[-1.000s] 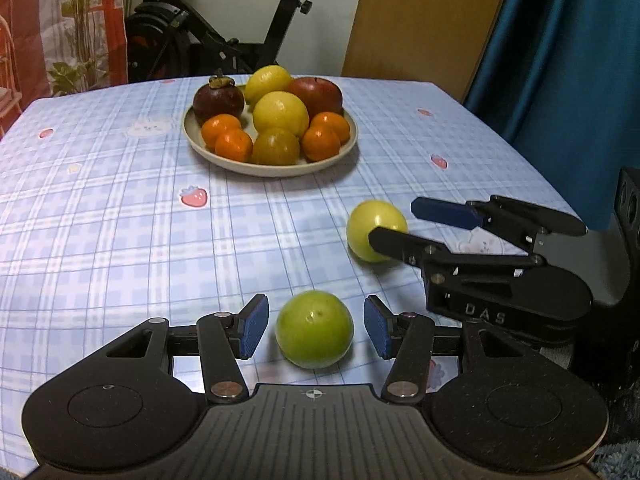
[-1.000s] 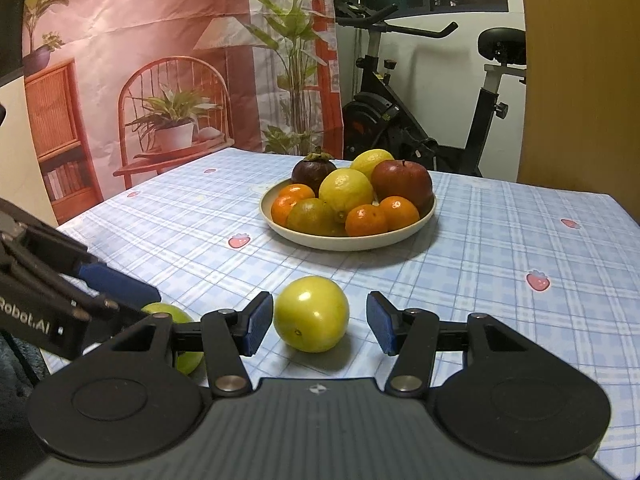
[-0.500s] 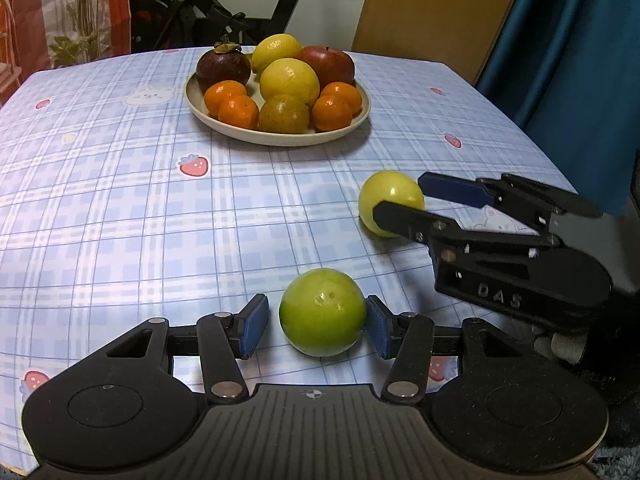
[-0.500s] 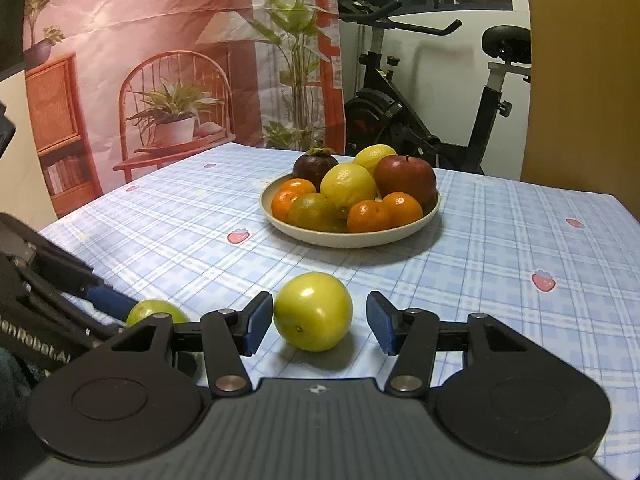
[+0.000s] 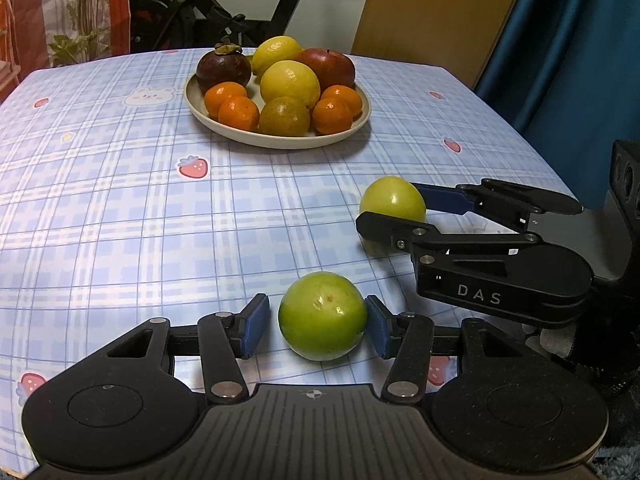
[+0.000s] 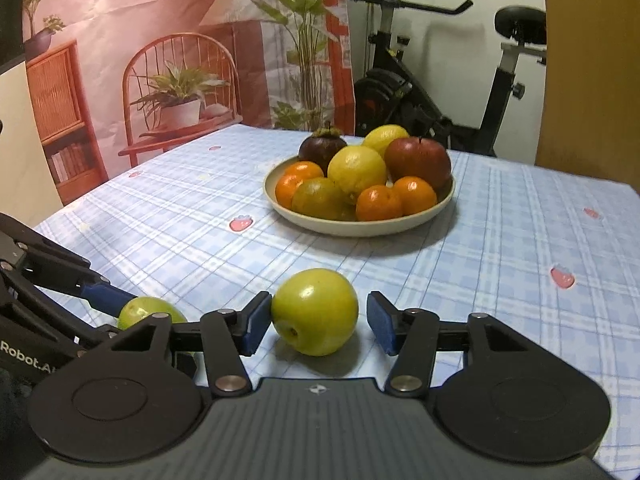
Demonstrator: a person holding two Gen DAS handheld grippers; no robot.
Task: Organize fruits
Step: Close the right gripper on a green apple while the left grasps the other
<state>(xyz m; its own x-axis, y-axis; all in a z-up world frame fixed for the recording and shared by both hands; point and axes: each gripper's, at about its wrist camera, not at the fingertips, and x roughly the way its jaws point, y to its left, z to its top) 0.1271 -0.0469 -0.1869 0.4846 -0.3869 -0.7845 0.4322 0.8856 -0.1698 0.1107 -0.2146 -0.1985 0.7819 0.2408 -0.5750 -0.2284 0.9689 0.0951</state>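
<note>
A green round fruit (image 5: 322, 316) lies on the checked tablecloth between the pads of my left gripper (image 5: 316, 326). The right pad touches it and the left pad stands a little clear, so the gripper is open. A yellow-green fruit (image 6: 315, 312) lies between the pads of my right gripper (image 6: 318, 322), also open: its left pad is against the fruit and its right pad is apart. In the left wrist view the right gripper (image 5: 390, 210) straddles that fruit (image 5: 392, 200) from the right. A beige plate (image 5: 280, 142) further back holds several fruits.
The plate (image 6: 360, 230) carries oranges, lemons, a red apple (image 6: 418, 162) and a dark mangosteen (image 6: 322, 148). The table's edge runs close on the right by a blue curtain (image 5: 560, 60). An exercise bike stands behind the table.
The green fruit sat centred between the left gripper's pads; now it rests against the right pad. The yellow-green fruit now sits closer to the right gripper's left pad. Jaw widths look the same.
</note>
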